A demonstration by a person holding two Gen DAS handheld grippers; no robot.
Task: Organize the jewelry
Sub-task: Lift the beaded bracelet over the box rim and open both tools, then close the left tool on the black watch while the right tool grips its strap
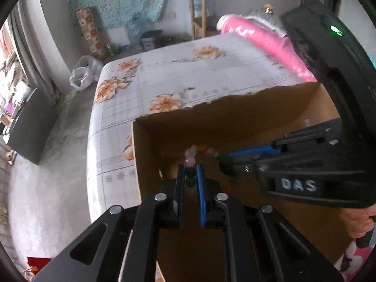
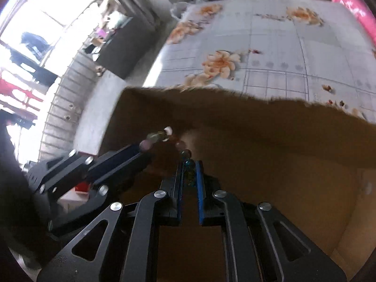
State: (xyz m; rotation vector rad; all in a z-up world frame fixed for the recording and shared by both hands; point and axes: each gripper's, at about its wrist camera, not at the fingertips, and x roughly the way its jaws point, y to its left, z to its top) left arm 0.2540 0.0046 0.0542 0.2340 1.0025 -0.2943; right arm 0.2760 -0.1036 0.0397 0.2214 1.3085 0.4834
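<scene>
We are holding two claws, and both are reaching into one brown cardboard box [image 1: 246,122]. Our left claw [image 1: 190,176] is pinching one string of beads [image 1: 189,162] between its two blue pads, with the pads pressed close on the beads. We are seeing pink, teal and dark beads sticking up just past its tips. Our right claw [image 2: 189,171] is pinching the same string of beads [image 2: 189,164] too, its pads squeezing dark and teal beads. The two claws are sitting very near each other, with the beads running from one to the other, a bit above the box floor. In the right view the picture is blurry, so we cannot count the beads. Around the claws are the box walls, with one torn top edge. Beyond the box is one bed with a flower sheet [image 1: 188,75], and far past it one pink blanket roll [image 1: 265,44].
</scene>
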